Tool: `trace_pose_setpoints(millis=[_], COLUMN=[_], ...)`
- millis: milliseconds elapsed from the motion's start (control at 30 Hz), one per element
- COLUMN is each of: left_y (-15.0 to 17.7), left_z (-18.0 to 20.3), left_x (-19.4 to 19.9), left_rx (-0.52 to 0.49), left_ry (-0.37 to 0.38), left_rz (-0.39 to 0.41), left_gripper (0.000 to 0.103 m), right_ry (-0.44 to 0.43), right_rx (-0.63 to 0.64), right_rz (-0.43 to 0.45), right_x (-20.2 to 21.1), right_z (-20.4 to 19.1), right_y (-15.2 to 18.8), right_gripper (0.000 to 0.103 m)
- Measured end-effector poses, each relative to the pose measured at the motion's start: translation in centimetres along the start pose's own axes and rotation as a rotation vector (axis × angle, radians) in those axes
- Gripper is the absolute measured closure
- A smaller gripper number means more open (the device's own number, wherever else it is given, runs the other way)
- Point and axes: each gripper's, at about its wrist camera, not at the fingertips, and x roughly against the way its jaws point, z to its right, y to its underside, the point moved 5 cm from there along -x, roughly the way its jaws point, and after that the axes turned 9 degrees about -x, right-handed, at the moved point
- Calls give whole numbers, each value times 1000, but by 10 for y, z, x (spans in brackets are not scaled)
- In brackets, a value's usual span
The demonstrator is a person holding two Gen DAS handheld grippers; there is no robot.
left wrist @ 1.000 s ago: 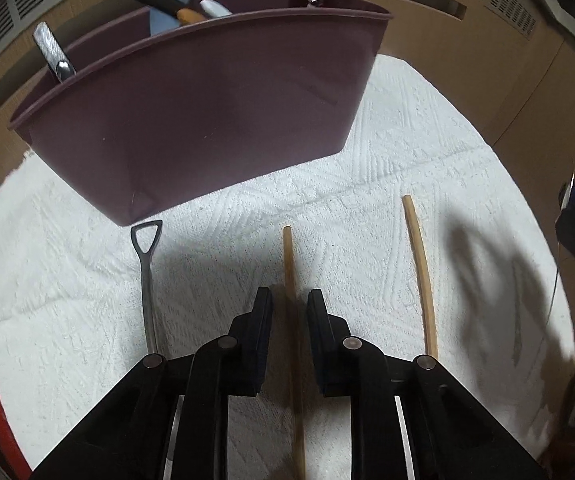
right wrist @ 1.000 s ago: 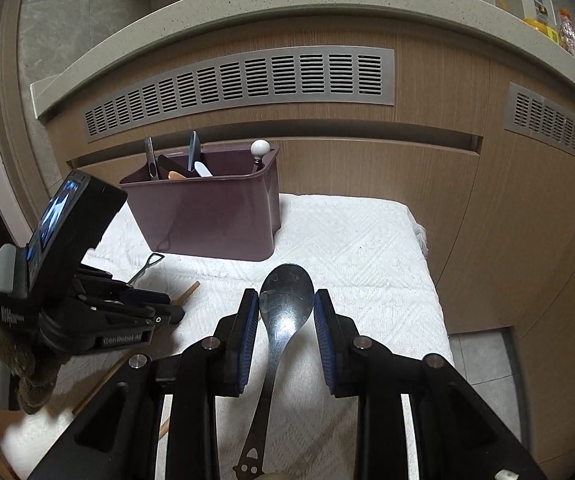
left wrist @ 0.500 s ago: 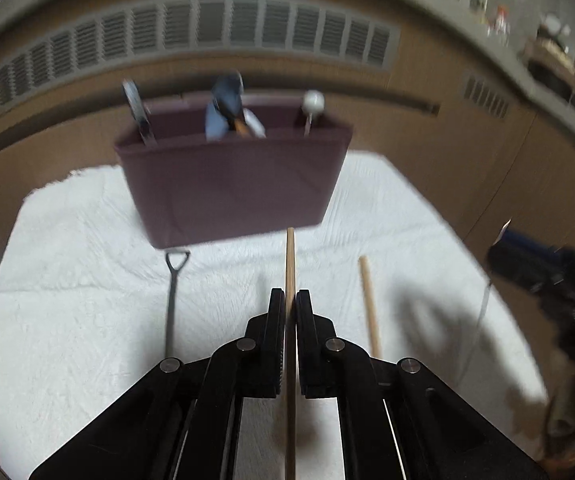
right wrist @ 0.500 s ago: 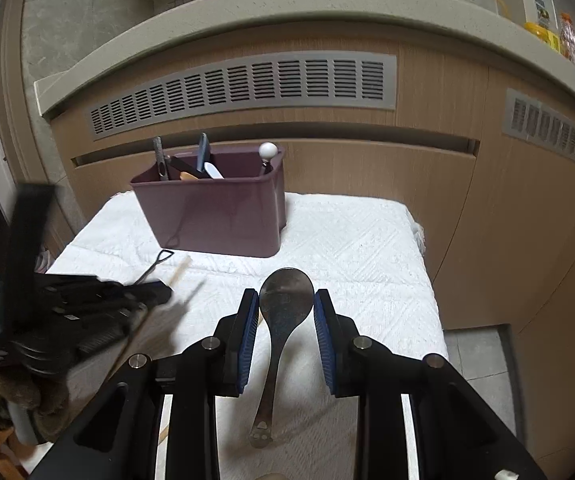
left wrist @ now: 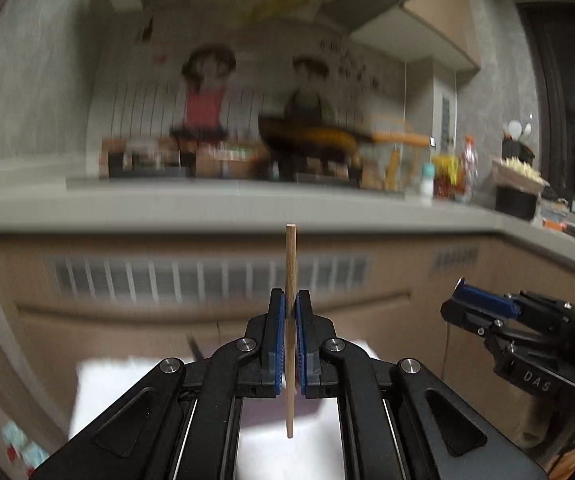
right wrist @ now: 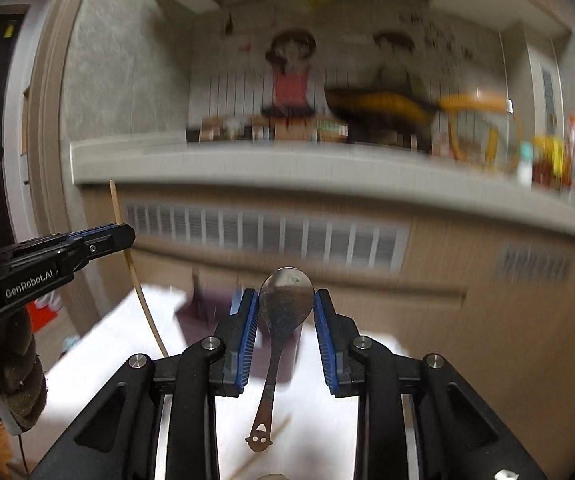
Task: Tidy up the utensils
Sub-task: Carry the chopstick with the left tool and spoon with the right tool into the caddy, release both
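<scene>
Left gripper (left wrist: 290,308): clamped on a chopstick (left wrist: 290,264), held upright.
Right gripper (right wrist: 285,312): closed on a spoon (right wrist: 286,300), bowl up, handle hanging.
Bin (right wrist: 207,312): below and ahead of both grippers (blurred), nearer the spoon.
Surface (right wrist: 99,352): a second chopstick is judged left lying below the bin.
Obstacles: none seen.

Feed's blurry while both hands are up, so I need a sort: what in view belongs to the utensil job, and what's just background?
Job:
- chopstick in left gripper
- spoon in right gripper
- purple caddy
- white cloth

Lying about:
- countertop clutter
- bottles
- wall picture
</scene>
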Motion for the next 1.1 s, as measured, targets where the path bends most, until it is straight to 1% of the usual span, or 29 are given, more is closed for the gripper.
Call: trace_pose_setpoints(millis=[67, 167, 267, 333, 433, 533, 667, 800, 900, 967, 1100], left_y=[-27, -50, -55, -51, -31, -1, 40, 80, 106, 122, 142], left_z=[-13, -29, -44, -49, -53, -57, -67, -70, -69, -69, -70], left_x=[-2, -9, -28, -43, -68, -94, -127, -153, -169, -178, -184], left_rx=[-4, 7, 22, 22, 18, 37, 79, 108, 123, 139, 154], left_ry=[-15, -21, -19, -24, -31, -20, -7, 15, 29, 28, 12], left_rz=[43, 70, 68, 60, 29, -24, -110, -201, -266, -309, -352], left_gripper=[98, 98, 98, 98, 98, 98, 98, 98, 98, 96, 94], right_ry=[8, 23, 12, 6, -6, -6, 7, 34, 12, 6, 9], right_rx=[13, 14, 2, 0, 0, 4, 3, 48, 43, 36, 25], right_rz=[35, 73, 70, 65, 43, 17, -28, -71, -141, -180, -282], right_x=[-6, -24, -46, -66, -92, -118, -155, -185, -201, -209, -221], right_z=[-3, -2, -3, -5, -9, -13, -14, -15, -15, -14, -10], right_y=[-25, -60, -71, -70, -58, -41, -12, 20, 43, 57, 85], right_gripper=[77, 77, 77, 77, 77, 77, 77, 77, 77, 77, 76])
